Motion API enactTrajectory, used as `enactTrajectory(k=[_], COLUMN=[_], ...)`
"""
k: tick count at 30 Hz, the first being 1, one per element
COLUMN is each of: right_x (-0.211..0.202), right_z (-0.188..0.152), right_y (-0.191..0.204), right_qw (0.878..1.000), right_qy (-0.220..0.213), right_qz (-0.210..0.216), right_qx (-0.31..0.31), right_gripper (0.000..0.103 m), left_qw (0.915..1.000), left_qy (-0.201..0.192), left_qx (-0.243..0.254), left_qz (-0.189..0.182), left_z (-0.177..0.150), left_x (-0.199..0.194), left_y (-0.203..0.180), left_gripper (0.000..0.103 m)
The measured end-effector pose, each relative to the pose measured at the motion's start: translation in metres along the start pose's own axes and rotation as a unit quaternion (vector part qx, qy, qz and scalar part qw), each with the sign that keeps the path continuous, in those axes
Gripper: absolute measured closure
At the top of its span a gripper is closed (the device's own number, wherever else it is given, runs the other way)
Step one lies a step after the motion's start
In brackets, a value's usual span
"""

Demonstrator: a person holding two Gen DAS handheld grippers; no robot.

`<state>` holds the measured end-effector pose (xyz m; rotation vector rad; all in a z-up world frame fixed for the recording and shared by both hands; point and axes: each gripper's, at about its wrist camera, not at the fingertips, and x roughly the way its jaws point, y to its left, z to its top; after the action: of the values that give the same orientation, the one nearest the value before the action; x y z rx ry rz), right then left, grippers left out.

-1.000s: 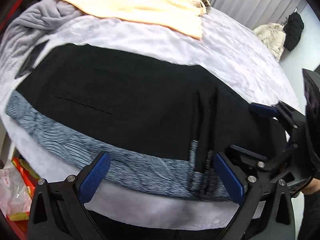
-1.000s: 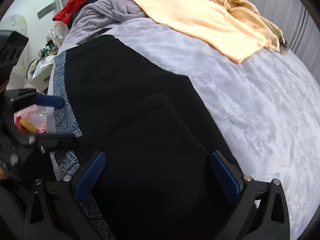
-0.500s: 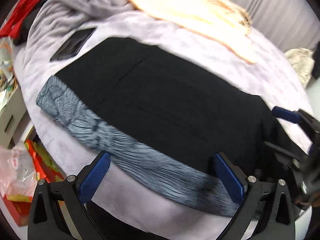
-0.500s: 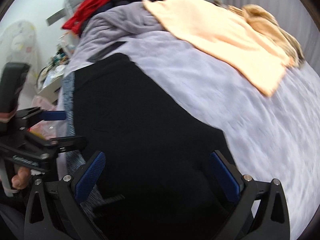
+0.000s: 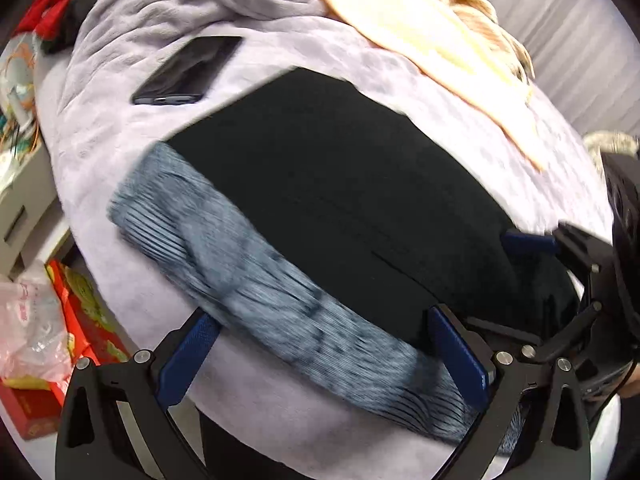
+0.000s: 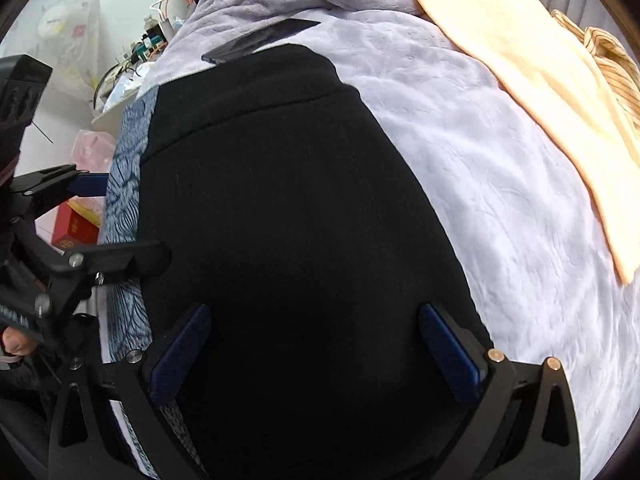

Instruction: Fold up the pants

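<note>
Black pants flat on lilac-blanketed bed, phone and peach cloth beyond, grey curtain behind; left gripper and right gripper fingers spread, pinching nothing.
</note>
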<state>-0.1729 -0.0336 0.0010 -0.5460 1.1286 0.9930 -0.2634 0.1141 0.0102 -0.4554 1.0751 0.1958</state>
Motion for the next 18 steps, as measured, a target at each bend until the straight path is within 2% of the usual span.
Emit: enactTrajectory(k=[3, 4, 6, 11, 13, 15, 18], right_x=[-0.010, -0.009, 0.002, 0.023, 0.043, 0.066, 0.079], right_z=[0.016, 0.023, 0.042, 0.095, 0.109, 0.127, 0.150], right_y=[0.000, 0.000, 0.000, -0.002, -0.006, -0.014, -0.018], right_qw=[0.999, 0.999, 0.999, 0.995, 0.991, 0.981, 0.972], right_qy=[-0.033, -0.037, -0.026, -0.031, 0.008, 0.052, 0.061], right_qz=[0.032, 0.034, 0.026, 0.031, 0.078, 0.157, 0.218], right_qx=[-0.003, -0.007, -0.024, -0.087, -0.108, -0.097, -0.069], right_gripper=[0.000, 0.000, 0.000, 0.000, 0.000, 0.000, 0.004], left_qw=[0.9986, 0.9985, 0.9992, 0.9989, 0.9989, 0.9992, 0.9987], left_qy=[-0.024, -0.017, 0.003, -0.019, -0.018, -0.014, -0.020], left_qx=[-0.023, -0.026, -0.034, -0.041, -0.043, -0.033, -0.006], left_qz=[0.042, 0.046, 0.020, 0.009, -0.002, -0.016, -0.047], left_z=[0.008, 0.011, 0.013, 0.010, 0.014, 0.014, 0.021], left_x=[-0.002, 0.003, 0.009, -0.012, -0.010, -0.010, -0.014], left_y=[0.023, 0.030, 0.038, 0.053, 0.065, 0.069, 0.075], left_gripper=[0.000, 0.000, 0.000, 0.000, 0.000, 0.000, 0.000])
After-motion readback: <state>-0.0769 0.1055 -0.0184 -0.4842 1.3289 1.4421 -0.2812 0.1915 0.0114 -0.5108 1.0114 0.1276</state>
